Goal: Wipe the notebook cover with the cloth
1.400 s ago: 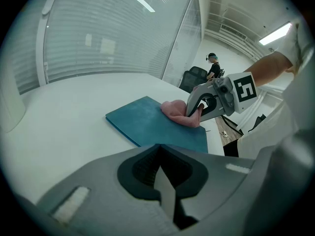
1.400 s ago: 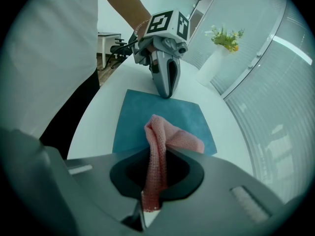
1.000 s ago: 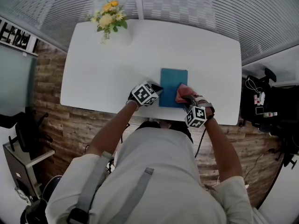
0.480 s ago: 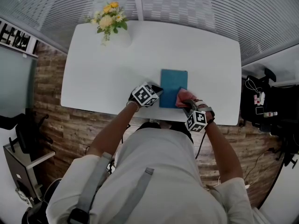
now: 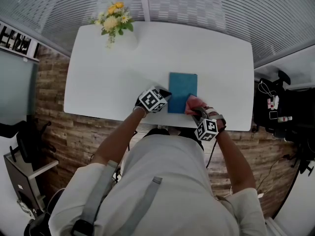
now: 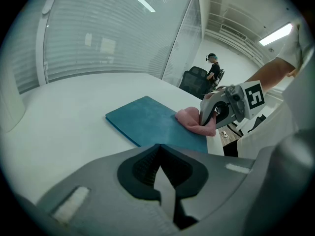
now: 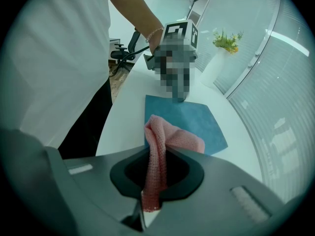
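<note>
On table: teal notebook lies flat and closed, near the front edge, right of centre.
Cloth: pink, knitted, bunched; rests on the notebook's near right corner, partly over the edge.
Right gripper: jaws clamped on the cloth; one fold runs down between them, the rest spreads onto the cover.
Left gripper: jaws pressed together, nothing between them; tip set against the notebook's left side, near the front corner.
Flowers: yellow and white, in a white vase at the table's far left corner, well apart from the notebook.
</note>
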`<state>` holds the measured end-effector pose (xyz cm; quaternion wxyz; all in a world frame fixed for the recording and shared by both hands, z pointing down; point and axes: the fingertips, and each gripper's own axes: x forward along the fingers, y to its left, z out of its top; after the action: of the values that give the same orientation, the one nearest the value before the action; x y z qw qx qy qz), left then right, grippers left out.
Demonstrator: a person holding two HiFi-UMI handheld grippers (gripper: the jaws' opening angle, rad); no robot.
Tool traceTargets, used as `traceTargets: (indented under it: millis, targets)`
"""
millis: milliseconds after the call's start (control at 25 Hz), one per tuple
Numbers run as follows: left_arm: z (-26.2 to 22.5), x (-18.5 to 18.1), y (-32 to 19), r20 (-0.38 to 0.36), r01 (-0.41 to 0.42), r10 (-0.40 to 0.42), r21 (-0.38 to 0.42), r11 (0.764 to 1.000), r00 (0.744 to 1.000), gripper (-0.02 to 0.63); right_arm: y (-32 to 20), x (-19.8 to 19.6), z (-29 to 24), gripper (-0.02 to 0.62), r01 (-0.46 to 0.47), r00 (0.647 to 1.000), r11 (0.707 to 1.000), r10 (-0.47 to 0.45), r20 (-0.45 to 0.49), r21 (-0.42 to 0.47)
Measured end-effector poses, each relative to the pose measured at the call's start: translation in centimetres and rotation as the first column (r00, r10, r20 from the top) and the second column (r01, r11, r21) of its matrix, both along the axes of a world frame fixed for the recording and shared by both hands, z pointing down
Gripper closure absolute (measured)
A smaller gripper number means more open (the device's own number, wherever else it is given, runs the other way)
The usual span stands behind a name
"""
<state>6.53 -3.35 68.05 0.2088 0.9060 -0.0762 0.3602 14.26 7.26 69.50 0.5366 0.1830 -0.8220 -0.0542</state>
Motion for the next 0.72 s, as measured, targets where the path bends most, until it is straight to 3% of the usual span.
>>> traceTargets:
  millis: [320,480,640,720]
  targets:
    - [-0.1,0.0,0.0,-0.003,-0.001,0.001,0.003,1.000,1.000,0.606,0.7,-0.2,-0.1,0.577,-0.034,0.999,0.999,0.034,0.016,-0.004]
    - [-0.2,0.0,0.2,-0.004,-0.003,0.003,0.016,1.000,1.000,0.606,1.5,-0.4,-0.3,0.574,-0.055,0.998,0.996,0.057,0.029,-0.071]
    - [-0.3,0.0,0.1,-0.022,0.008,-0.007,0.075,0.997,1.000,0.606,1.0,-0.8,-2.2,0.574,-0.171,0.973,0.979,0.186,0.138,-0.116]
    - [-0.4,-0.2,-0.2,-0.045,0.042,-0.039,0.067,0.997,0.998,0.606,0.3,-0.8,-3.5,0.574,-0.239,0.947,0.965,0.256,0.195,-0.107]
